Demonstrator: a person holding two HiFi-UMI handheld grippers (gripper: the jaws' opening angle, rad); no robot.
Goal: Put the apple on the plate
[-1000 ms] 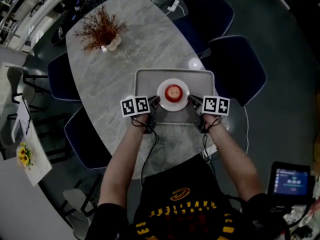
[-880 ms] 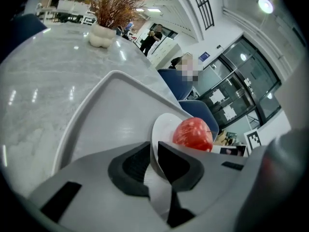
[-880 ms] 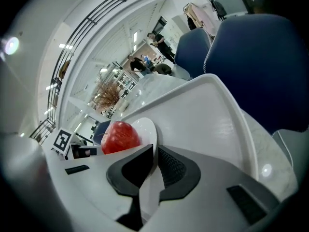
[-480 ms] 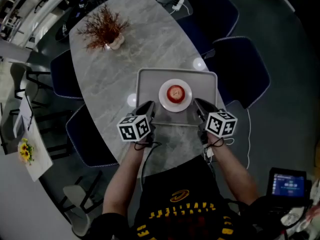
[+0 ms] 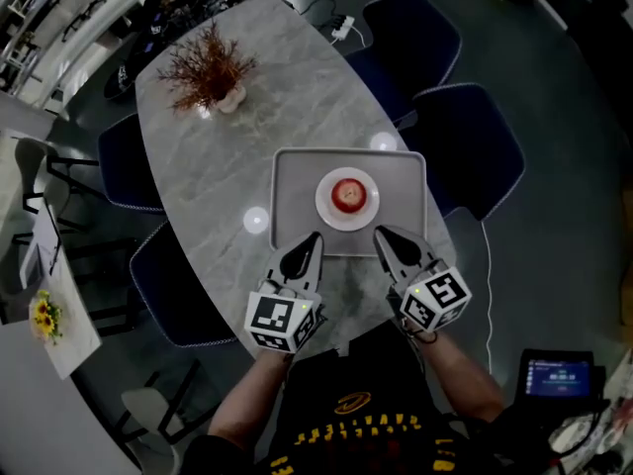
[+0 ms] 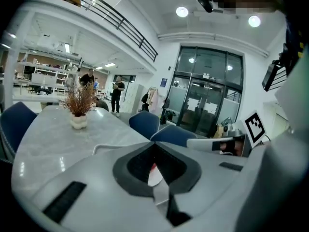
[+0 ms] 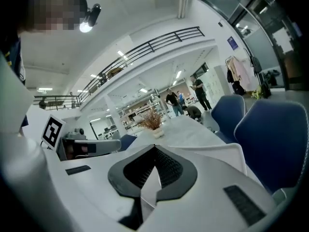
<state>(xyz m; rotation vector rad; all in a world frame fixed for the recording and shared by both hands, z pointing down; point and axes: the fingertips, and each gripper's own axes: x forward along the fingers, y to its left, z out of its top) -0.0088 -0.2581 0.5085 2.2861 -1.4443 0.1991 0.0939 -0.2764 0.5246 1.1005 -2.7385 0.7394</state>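
A red apple (image 5: 347,195) sits on a small white plate (image 5: 327,207) in the middle of a grey tray (image 5: 292,181) on the marble table. My left gripper (image 5: 313,237) hangs at the tray's near edge, left of the plate, its jaws shut and empty. To the right of the plate, at the same edge, my right gripper (image 5: 379,233) is shut on nothing too. Both are apart from the plate. In the left gripper view the jaws (image 6: 155,145) meet, with a sliver of red and white below them. In the right gripper view the jaws (image 7: 155,148) meet as well.
A dried plant in a pale vase (image 5: 210,65) stands at the table's far end (image 5: 297,57). Dark blue chairs (image 5: 465,142) ring the table. A lit screen (image 5: 559,375) lies at the lower right, and yellow flowers (image 5: 45,314) on a side surface at the left.
Both grippers have drawn back from the plate's sides toward the person, to the tray's near edge, and tipped upward. The apple and plate stay put.
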